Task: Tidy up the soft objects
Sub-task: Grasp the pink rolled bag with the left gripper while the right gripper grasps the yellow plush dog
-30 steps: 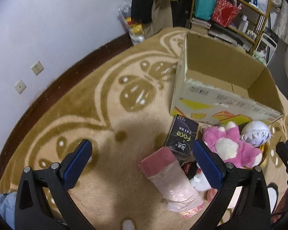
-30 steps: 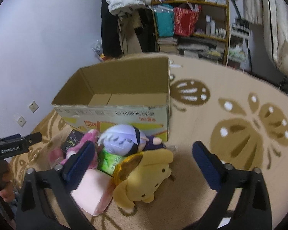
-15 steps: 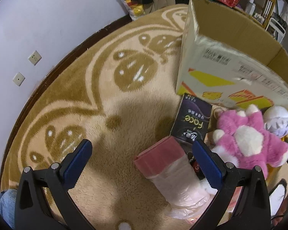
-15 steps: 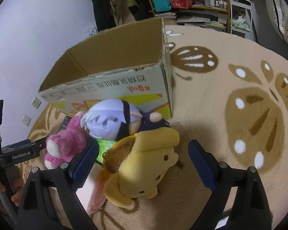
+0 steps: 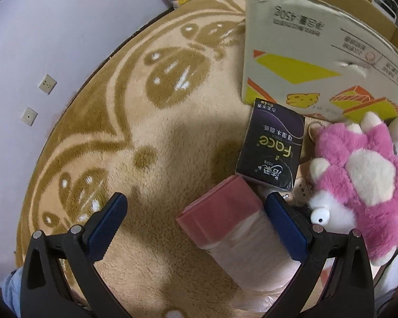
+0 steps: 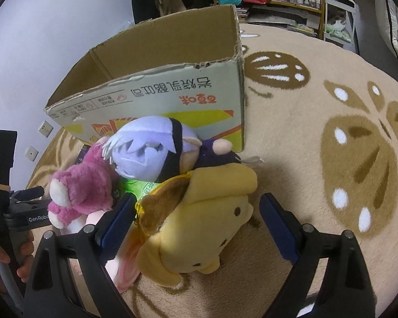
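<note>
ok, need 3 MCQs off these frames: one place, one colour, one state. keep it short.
1. Where does the black tissue pack lie?
A. in the box
B. on the carpet beside the cardboard box
C. on a shelf

2. What colour is the plush between the right gripper fingers?
A. yellow
B. blue
C. red

3. The left gripper is:
A. shut on the pink bear
B. open over the pink bag
C. out of view

Key: B, it lies against the box's outer wall; A, yellow body; B, fingers apart, gripping nothing.

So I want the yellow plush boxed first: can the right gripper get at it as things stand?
Probably yes. The right gripper is open with the yellow plush between its fingers; nothing lies over that part, though the purple-haired doll rests against its far end.
</note>
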{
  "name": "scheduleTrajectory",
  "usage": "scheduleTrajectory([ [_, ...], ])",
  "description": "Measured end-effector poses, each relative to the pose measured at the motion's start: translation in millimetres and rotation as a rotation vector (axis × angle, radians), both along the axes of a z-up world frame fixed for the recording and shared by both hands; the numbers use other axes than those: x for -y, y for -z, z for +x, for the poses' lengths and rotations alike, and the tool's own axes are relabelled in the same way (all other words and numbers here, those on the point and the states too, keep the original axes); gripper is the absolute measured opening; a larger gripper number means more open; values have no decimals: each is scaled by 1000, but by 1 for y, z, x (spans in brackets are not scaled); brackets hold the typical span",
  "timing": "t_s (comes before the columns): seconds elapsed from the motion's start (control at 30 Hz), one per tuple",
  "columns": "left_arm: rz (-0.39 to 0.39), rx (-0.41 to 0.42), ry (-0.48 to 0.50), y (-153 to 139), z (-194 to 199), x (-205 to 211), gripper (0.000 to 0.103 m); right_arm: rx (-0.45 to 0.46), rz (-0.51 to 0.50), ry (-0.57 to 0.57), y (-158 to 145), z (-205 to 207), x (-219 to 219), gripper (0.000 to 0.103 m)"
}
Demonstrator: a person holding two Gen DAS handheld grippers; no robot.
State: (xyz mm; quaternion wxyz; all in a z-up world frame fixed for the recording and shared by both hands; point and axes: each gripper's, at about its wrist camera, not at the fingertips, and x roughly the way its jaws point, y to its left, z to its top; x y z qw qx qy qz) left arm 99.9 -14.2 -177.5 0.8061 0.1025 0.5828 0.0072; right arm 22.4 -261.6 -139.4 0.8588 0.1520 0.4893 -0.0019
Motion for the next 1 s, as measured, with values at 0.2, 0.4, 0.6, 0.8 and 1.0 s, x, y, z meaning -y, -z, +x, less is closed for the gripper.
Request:
scheduleTrajectory([
  [0.2, -26, -34, -42, 5, 0, -5, 103, -13, 5, 2, 2, 1, 1, 97],
  [0.4, -100, -82, -178, 12, 0, -19, 103, -30, -4, -8, 7, 3, 0, 97],
  [0.6, -112, -66, -217, 15, -10, -20, 103, -30, -23, -21, 7, 3, -6, 97],
  [0.8, -82, -142, -171, 22, -17, -15, 103, -44, 3, -11, 10, 5, -9, 97],
  [1.0, -66, -186, -97, 18, -20, -3, 82, -47, 40, -17, 13, 4, -4, 85],
])
